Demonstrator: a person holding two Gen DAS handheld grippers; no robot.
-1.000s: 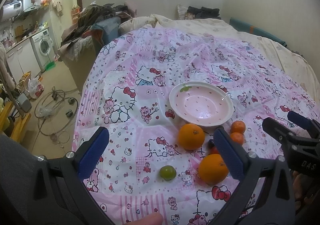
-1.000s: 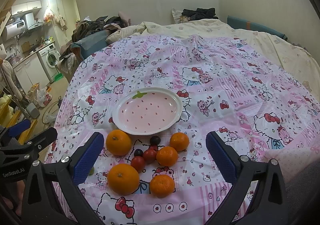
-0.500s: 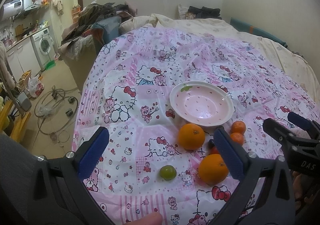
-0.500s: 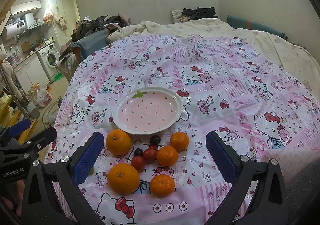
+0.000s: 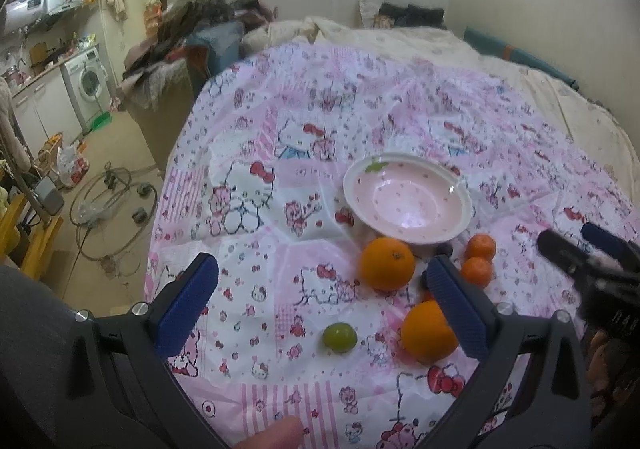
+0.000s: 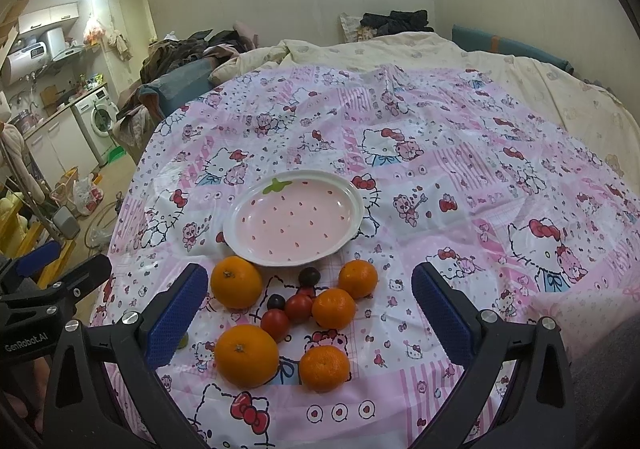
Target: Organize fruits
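Note:
An empty pink strawberry-pattern plate (image 6: 294, 223) (image 5: 406, 201) sits on the Hello Kitty cloth (image 6: 440, 177). In front of it lie two large oranges (image 6: 236, 282) (image 6: 246, 355), three small tangerines (image 6: 357, 278) (image 6: 333, 308) (image 6: 324, 368), two red tomatoes (image 6: 275, 324) (image 6: 298, 307) and dark plums (image 6: 309, 275). A green lime (image 5: 339, 336) lies left of the near orange (image 5: 428, 333). My left gripper (image 5: 320, 293) is open above the cloth near the lime. My right gripper (image 6: 304, 301) is open over the fruit cluster. Both hold nothing.
The cloth covers a bed; its left edge drops to the floor with cables (image 5: 108, 209) and bags. A washing machine (image 5: 90, 83) and clothes pile (image 5: 192, 33) stand beyond. A beige duvet (image 6: 520, 81) lies behind and right.
The left view has shifted slightly and the right gripper in it looks blurred from motion. The fruit and the plate have not moved.

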